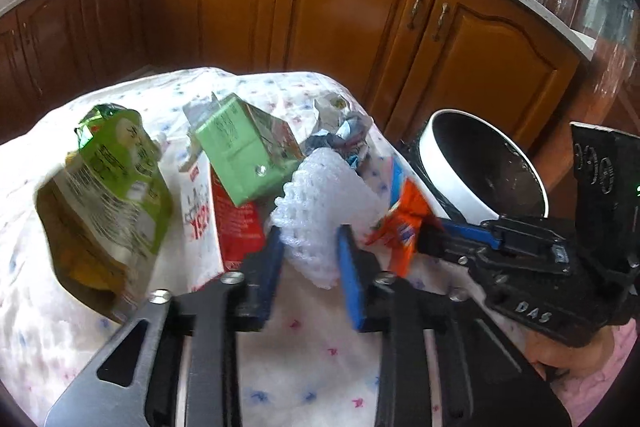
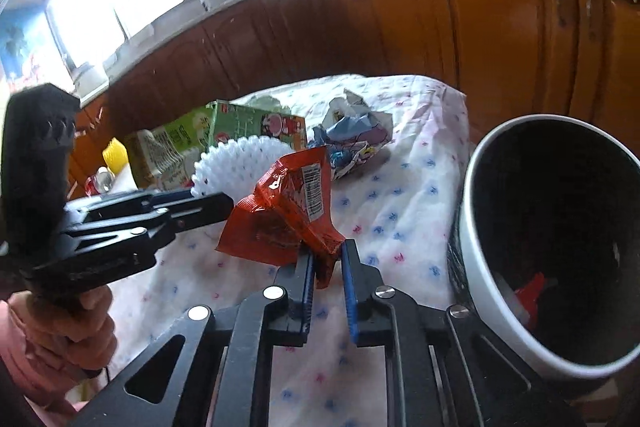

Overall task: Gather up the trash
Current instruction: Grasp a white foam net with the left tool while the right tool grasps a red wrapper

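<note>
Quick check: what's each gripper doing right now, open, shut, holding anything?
Left gripper: shut on the white foam net.
Right gripper: shut on the corner of the orange snack wrapper.

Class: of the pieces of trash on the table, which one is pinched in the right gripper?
The crumpled orange-red foil wrapper, barcode showing, a corner between the right gripper pads; the rest lie beyond.

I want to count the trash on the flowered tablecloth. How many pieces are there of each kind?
Cartons: 2 (green paper carton, flat red-and-white carton)
Pouches: 1 (green plastic pouch)
Foam nets: 1 (white foam net)
Wrappers: 2 (orange foil wrapper, crumpled blue-white wrapper)
Total: 6
</note>
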A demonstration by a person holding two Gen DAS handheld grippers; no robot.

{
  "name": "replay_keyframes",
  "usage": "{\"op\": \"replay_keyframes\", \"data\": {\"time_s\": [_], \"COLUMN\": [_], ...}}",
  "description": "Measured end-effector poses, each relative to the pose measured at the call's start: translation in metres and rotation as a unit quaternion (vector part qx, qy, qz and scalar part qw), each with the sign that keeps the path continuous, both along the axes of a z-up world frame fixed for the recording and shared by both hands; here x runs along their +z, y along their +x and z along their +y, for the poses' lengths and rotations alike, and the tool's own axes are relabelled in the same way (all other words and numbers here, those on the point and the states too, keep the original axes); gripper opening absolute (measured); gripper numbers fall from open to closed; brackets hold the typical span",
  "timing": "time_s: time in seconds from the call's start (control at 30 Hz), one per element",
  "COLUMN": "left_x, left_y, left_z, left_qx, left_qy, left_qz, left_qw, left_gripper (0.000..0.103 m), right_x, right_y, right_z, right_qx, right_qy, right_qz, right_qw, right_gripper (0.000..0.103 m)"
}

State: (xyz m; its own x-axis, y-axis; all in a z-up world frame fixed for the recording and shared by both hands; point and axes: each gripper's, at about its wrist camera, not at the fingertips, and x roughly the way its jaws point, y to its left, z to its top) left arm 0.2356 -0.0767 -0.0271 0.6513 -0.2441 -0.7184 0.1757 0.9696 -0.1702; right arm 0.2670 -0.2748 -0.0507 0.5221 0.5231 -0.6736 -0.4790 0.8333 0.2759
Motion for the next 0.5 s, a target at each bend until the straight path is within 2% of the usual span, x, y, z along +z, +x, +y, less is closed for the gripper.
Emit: {"op": "replay_keyframes", "data": {"time_s": [0.13, 0.5], "left_x": [0.004, 0.020], "left_y": [-0.011, -0.042], "left_z": [-0.001, -0.012], "left_qx": [-0.008, -0.024], "left_qy": [-0.006, -0.022], "left_qz": [-0.011, -0.027], "left_qw": [0.9999, 0.9991], "left_gripper": [0.017, 0.016], "right_x": [0.008, 0.019], "right_y": [-0.012, -0.036], "right_z": [-0.010, -0.048], "right_qx": [-0.017, -0.068], "right_qy": [0.022, 0.062], "right_qz": [-0.003, 0.001], "right_qw": [1.000, 0.996], "right_gripper": [0.012, 0.012]}}
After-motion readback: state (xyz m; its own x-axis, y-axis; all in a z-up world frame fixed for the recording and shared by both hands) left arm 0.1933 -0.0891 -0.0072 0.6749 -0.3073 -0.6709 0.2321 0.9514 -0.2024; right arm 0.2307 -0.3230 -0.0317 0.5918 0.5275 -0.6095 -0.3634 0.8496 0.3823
